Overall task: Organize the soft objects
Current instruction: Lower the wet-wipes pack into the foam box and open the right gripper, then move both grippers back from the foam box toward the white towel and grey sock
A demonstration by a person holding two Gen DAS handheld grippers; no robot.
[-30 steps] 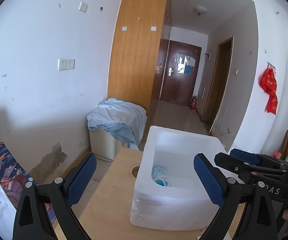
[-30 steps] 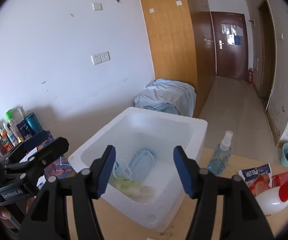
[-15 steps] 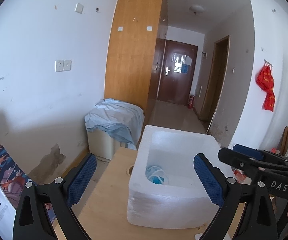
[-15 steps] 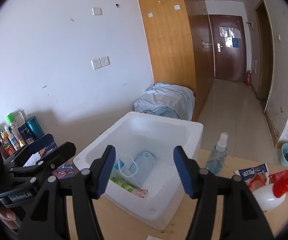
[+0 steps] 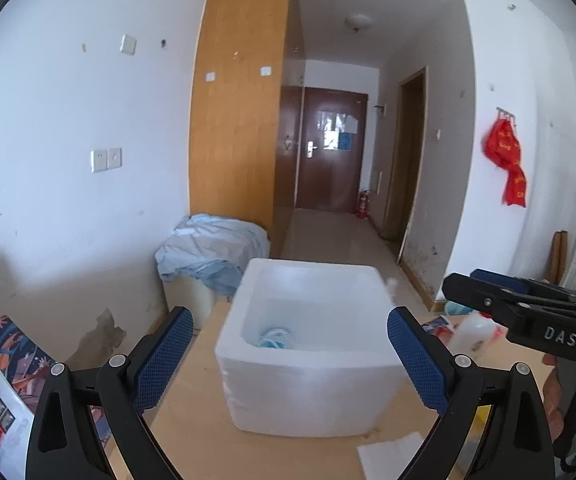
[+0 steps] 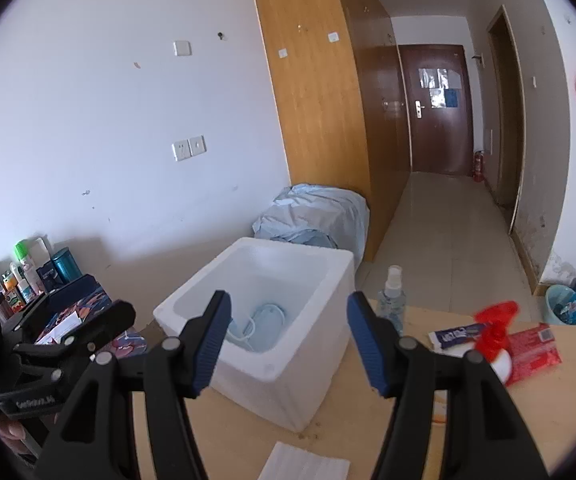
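Note:
A white foam box (image 5: pixel 307 396) (image 6: pixel 284 384) stands on the wooden table. Light blue face masks (image 5: pixel 274 338) (image 6: pixel 262 326) lie at its bottom. My left gripper (image 5: pixel 289 354) is open, raised a little short of the box, with nothing between its blue pads. My right gripper (image 6: pixel 288 340) is also open and empty, held back from the box's near corner. Each gripper appears from the side in the other's view: the right one (image 5: pixel 527 312), the left one (image 6: pixel 60 344). A white folded tissue (image 5: pixel 391 454) (image 6: pixel 303 466) lies on the table in front of the box.
A clear spray bottle (image 6: pixel 391 300), a red-capped white bottle (image 6: pixel 495 328), a red packet (image 6: pixel 531 350) and a blue-white packet (image 6: pixel 453 334) lie right of the box. Bottles and cans (image 6: pixel 28 276) crowd the left, by a patterned book (image 5: pixel 12 356). A cloth-covered cabinet (image 5: pixel 212 256) stands beyond.
Both grippers have drawn back and risen from the foam box, which now looks smaller and lower in both views. The jaws stay equally wide. Nothing was picked up.

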